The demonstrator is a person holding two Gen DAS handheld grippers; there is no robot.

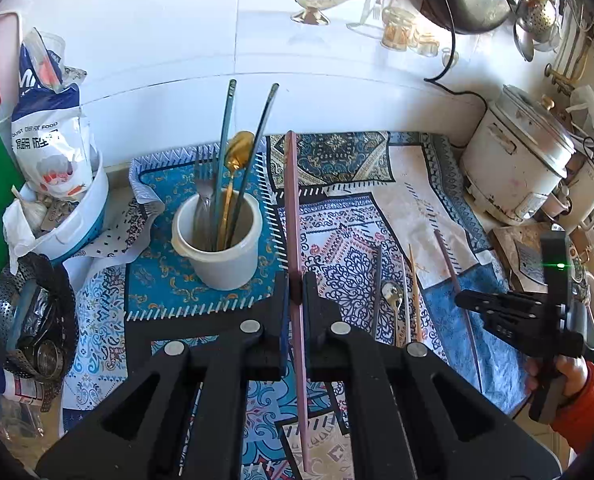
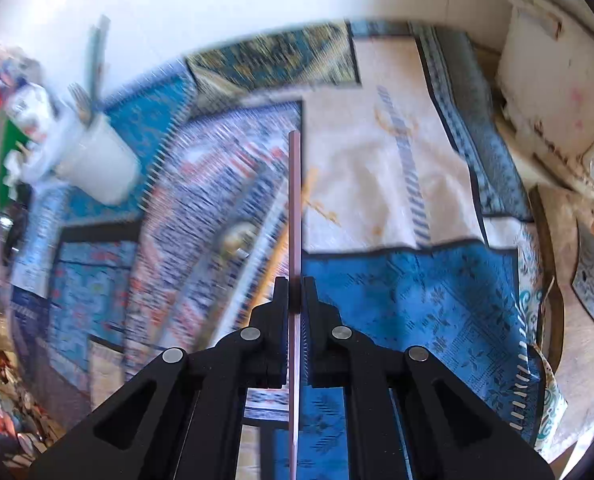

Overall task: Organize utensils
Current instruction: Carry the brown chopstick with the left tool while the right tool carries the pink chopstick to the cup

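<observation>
From your left wrist view, your left gripper point(image 1: 295, 294) is clenched on a pink chopstick point(image 1: 293, 200), whose long axis runs straight up the middle of the frame, away from the jaws. The white utensil cup point(image 1: 221, 256) stands just left of that stick, at centre-left, already holding a fork point(image 1: 204, 184), a gold spoon point(image 1: 237, 152) and two dark teal chopsticks point(image 1: 227, 140). So the cup lies up and to the left of your jaws, and the stick will likely need tipping tip-down over its rim. Your right gripper point(image 1: 463, 300) shows at the right edge with a second pink chopstick point(image 1: 455, 280) slanting through it; it sits well apart from the cup, so your left hand is the nearer one. A small spoon point(image 1: 393, 294) and a wooden chopstick point(image 1: 415, 292) lie loose on the patterned cloth point(image 1: 337, 240) between the two grippers. On the bag point(image 1: 49, 140) at upper left you can read "DUST" and "FOR FOOD"; the rest is unclear.

From your right wrist view, which is blurred, your right gripper point(image 2: 295, 294) grips its pink chopstick, pointing straight up the frame. The cup appears at the left, tilted in the frame and far from these jaws. No writing is legible here.
</observation>
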